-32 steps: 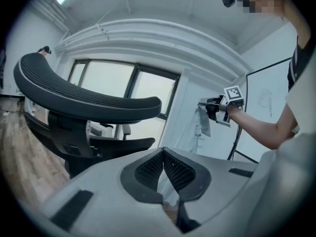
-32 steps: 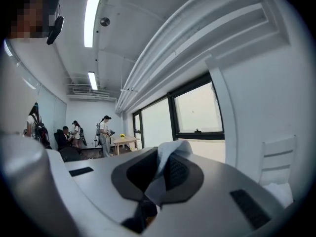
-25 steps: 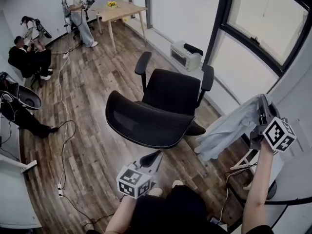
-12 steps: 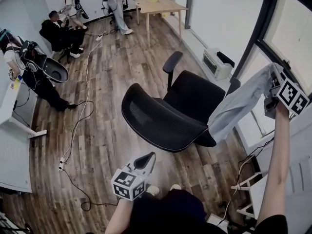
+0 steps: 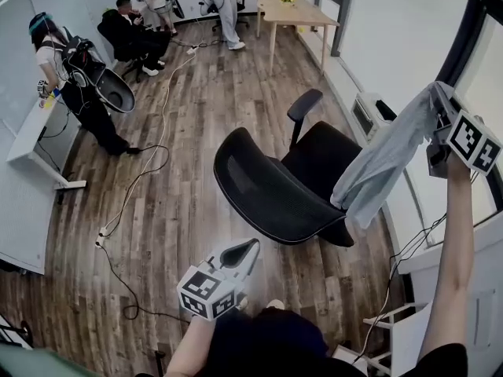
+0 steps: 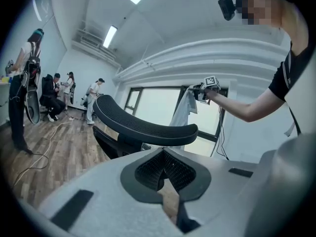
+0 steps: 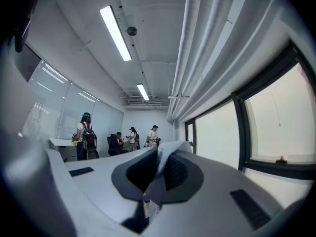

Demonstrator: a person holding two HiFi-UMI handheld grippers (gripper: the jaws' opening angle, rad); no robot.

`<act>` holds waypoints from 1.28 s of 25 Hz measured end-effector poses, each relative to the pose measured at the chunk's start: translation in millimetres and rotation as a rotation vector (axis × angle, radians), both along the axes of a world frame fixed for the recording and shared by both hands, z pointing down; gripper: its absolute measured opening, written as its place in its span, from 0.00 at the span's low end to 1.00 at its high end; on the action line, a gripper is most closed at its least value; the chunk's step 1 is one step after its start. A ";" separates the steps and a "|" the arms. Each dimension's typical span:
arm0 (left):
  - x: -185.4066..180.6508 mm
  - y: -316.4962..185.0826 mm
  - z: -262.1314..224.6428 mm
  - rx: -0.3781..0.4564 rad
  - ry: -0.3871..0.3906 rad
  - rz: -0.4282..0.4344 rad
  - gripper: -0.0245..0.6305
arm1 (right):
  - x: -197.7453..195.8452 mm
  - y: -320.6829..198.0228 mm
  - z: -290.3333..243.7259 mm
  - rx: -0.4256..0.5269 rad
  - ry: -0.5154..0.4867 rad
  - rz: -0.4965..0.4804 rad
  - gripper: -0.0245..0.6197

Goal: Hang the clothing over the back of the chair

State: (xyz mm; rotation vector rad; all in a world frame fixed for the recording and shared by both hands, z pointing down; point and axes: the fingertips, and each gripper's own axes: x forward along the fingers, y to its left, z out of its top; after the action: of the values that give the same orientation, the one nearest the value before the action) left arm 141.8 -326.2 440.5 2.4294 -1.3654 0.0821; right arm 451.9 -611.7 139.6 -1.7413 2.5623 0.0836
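A black office chair stands mid-floor, its mesh backrest nearest me and its seat beyond. My right gripper is raised at the right, above and to the right of the chair, shut on a pale blue-grey garment that hangs down beside the seat. In the right gripper view the cloth sits pinched between the jaws. My left gripper hovers low in front of the backrest, shut and holding nothing. In the left gripper view its tips point at the backrest, with the garment beyond.
Several people stand or sit at the far left of the room. A wooden table is at the back. Cables trail over the wood floor. A white appliance sits under the window, and a white desk lines the left wall.
My right gripper has lifted the garment higher and carried it toward the chair. The left gripper has risen a little. The head view has swung, so the chair shows further right.
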 end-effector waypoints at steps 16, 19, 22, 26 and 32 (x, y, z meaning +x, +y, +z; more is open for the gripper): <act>-36.3 45.8 -11.1 0.067 0.013 0.011 0.05 | -100.4 74.4 -3.0 0.026 0.062 -0.107 0.06; -52.0 59.3 -18.6 0.081 0.006 0.035 0.05 | -116.5 98.2 -6.2 0.031 0.065 -0.096 0.06; -73.4 68.9 -26.7 0.092 0.011 0.038 0.05 | -139.5 125.2 -12.0 0.042 0.082 -0.100 0.06; -89.3 87.2 -36.1 0.117 0.020 0.063 0.05 | -164.0 171.1 -16.6 0.052 0.105 -0.114 0.06; -104.3 124.3 -36.8 0.131 0.027 0.091 0.05 | -200.2 236.4 -35.0 0.101 0.129 -0.147 0.06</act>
State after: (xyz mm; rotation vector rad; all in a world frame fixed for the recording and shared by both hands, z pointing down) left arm 37.5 -201.9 403.7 2.5904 -1.2861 -0.0178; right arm 251.7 -375.3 104.6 -1.5563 2.7134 0.3240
